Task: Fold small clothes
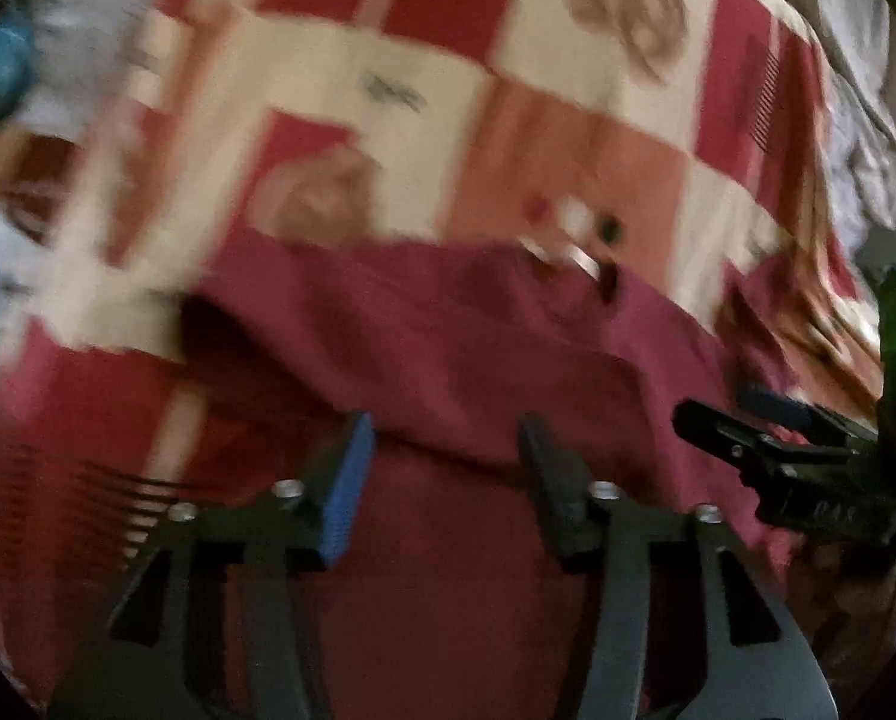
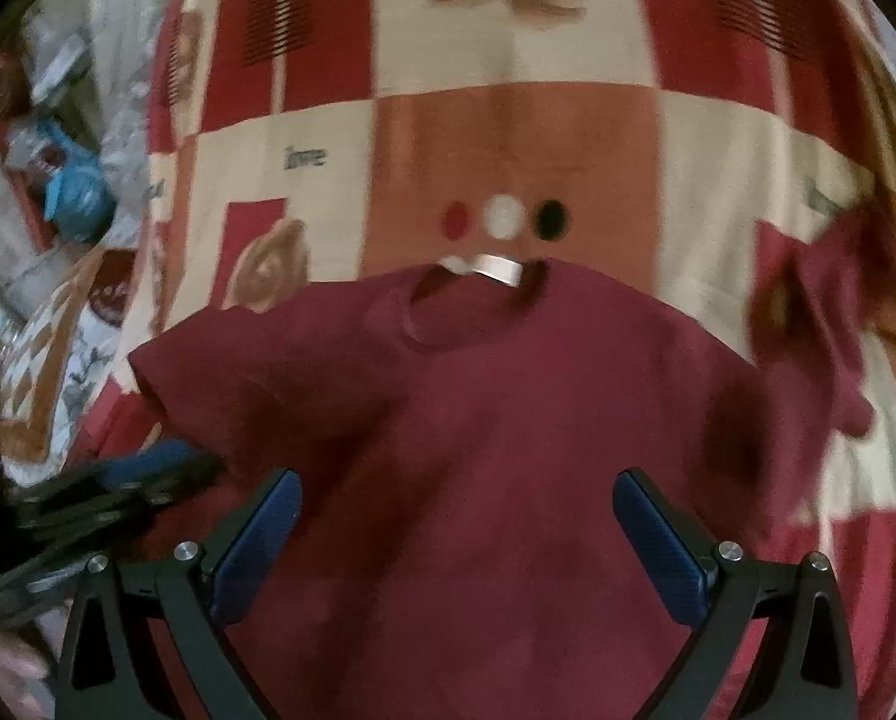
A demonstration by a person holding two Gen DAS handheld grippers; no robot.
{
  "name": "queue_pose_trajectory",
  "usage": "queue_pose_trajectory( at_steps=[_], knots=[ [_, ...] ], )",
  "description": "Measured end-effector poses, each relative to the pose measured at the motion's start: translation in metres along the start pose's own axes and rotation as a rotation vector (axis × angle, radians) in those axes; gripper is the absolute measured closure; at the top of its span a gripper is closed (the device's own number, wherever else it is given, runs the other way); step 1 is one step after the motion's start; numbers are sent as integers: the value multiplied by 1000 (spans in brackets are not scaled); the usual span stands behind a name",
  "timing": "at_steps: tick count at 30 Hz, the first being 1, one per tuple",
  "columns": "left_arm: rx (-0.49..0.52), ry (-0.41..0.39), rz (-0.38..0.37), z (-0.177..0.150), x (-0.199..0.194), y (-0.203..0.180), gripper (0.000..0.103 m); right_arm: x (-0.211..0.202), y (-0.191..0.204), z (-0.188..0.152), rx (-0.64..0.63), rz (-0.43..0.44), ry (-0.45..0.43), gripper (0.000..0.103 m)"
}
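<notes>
Maroon t-shirt (image 2: 478, 420) lies spread flat on a red-and-cream patchwork blanket (image 2: 568, 138), collar (image 2: 466, 312) at the far end with a white neck label (image 2: 499, 267) showing, hem toward the cameras. Long axis of the shirt runs straight away from both grippers, collar far, hem near.

Right gripper (image 2: 457, 540) sits over the lower middle of the body, jaws spread wide, nothing between them. One sleeve (image 2: 160, 372) sticks out flat on the left of that view; the other sleeve (image 2: 832, 348) on the right looks bunched or flipped up, blurred, can't tell exactly how it lies.

Left gripper (image 1: 448, 462) is also wide apart and empty, over the shirt's lower left part, near the hem side. Left view is heavily motion-blurred, so whether either finger touches cloth can't be told. The right gripper shows at the right edge of the left view, close beside the left one; both sit at the hem end, well apart from the collar.

Judgement: fold not started, shirt just laid out. Next move likely turns on side reach: flat sleeve lies left of centre, nearer the left gripper; bunched sleeve lies right, nearer the right gripper. Any lengthwise fold would bring hem up toward collar along that long axis.

Three dots (image 2: 505, 217), red, white and black, sit on the blanket just beyond the collar.
</notes>
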State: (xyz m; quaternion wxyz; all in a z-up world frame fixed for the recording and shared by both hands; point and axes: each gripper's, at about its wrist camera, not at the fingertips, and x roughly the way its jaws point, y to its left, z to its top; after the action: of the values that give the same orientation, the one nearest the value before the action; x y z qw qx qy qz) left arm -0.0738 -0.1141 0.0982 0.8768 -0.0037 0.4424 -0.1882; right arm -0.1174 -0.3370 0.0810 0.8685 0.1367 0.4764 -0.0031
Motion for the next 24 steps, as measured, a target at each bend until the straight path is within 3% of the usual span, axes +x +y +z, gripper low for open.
queue_pose_trajectory(
  at_steps=[4, 8, 10, 12, 13, 16, 18, 24],
  knots=[
    [-52, -41, 91, -5, -3, 37, 46, 18, 5, 6, 57, 71, 46, 0],
    [-126, -14, 211, -7, 13, 72, 46, 36, 11, 5, 49, 25, 66, 2],
    [-166, -10, 228, -6, 15, 85, 46, 46, 14, 7, 29, 20, 75, 18],
    [-204, -6, 254, -6, 15, 96, 46, 62, 18, 9, 9, 24, 111, 59],
    [-216, 3, 271, -6, 17, 100, 46, 67, 19, 9, 8, 35, 118, 65],
    [-224, 28, 298, -9, 23, 104, 46, 65, 23, 11, -14, 29, 83, 78],
    [-216, 41, 310, -10, 28, 104, 46, 45, 24, 16, -39, 36, 22, 94],
    [-181, 65, 322, -9, 39, 95, 46, -30, -6, 42, -38, -27, -167, 95]
  ],
)
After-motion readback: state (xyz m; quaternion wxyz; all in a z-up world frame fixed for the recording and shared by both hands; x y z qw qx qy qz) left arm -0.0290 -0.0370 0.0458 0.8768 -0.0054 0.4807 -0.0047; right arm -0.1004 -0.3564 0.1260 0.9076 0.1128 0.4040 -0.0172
